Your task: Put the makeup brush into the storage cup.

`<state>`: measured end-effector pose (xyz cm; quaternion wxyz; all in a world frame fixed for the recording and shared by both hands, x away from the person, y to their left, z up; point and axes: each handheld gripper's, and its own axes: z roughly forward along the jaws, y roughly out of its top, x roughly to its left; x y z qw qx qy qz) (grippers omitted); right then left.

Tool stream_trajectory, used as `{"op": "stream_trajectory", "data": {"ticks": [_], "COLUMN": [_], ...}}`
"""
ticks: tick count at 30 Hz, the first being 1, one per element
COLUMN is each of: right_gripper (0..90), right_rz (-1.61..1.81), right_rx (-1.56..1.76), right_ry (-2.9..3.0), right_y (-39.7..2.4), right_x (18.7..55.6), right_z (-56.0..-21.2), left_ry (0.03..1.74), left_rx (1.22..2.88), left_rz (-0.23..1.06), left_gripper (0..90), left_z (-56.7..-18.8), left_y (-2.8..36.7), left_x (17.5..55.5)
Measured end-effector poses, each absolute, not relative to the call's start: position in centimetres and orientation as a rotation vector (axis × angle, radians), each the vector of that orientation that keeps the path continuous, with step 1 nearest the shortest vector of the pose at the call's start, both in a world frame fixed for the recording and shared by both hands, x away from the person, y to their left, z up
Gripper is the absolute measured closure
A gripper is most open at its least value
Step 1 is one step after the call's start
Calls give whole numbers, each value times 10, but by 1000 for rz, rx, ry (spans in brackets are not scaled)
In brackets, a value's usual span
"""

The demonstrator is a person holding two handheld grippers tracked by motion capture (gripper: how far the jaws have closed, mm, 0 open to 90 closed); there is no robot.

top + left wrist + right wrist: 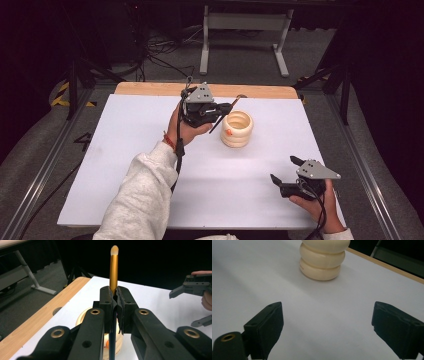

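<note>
Two grippers: left gripper (pixel 226 107) clamped tight on a brush, right gripper (pixel 286 172) jaws spread wide, nothing between them.
Left hold: pads pinch the brush (pixel 113 270) partway along its handle; gold section and pale tip stand up past the jaws, dark lower section runs down beneath them.
Brush position: in the air, lower end at the near side of the holder, apart from the tabletop (pixel 150 150).
Holder: cream ribbed holder (pixel 237 128), three stacked rings, upright mid-tabletop, small orange mark on its near side.
Right gripper position: low at the near right of the tabletop, aimed toward the holder, well apart from it.
Handling, brush: likely light, stiff, smooth and slippery; thin, so prone to swivel in the pads. Best taken mid-handle, clear of the soft tip.
Handling, holder: probably light enough to tip if knocked sideways.
Hidden: brush's lower end behind the jaws; holder's inside not visible; orange mark too small to read.
</note>
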<state>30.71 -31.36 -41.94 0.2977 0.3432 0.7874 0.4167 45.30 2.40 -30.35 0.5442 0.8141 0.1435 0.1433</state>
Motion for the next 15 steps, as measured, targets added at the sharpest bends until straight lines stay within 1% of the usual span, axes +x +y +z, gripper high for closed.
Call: {"op": "stream_trajectory", "data": {"ticks": [11,15], "right_gripper": [112,112], "right_rz": [1118,1125], "right_rx": [918,921], "right_ry": [2095,2094], "right_y": [-314,-315], "right_x": [306,306], "right_z": [-419,-419], "left_ry": [321,326], "left_rx": [1923,1906], "left_rz": [342,320], "left_gripper": [838,838], "left_z": [-299,-300], "left_y": [13,9], "left_x": [459,463]}}
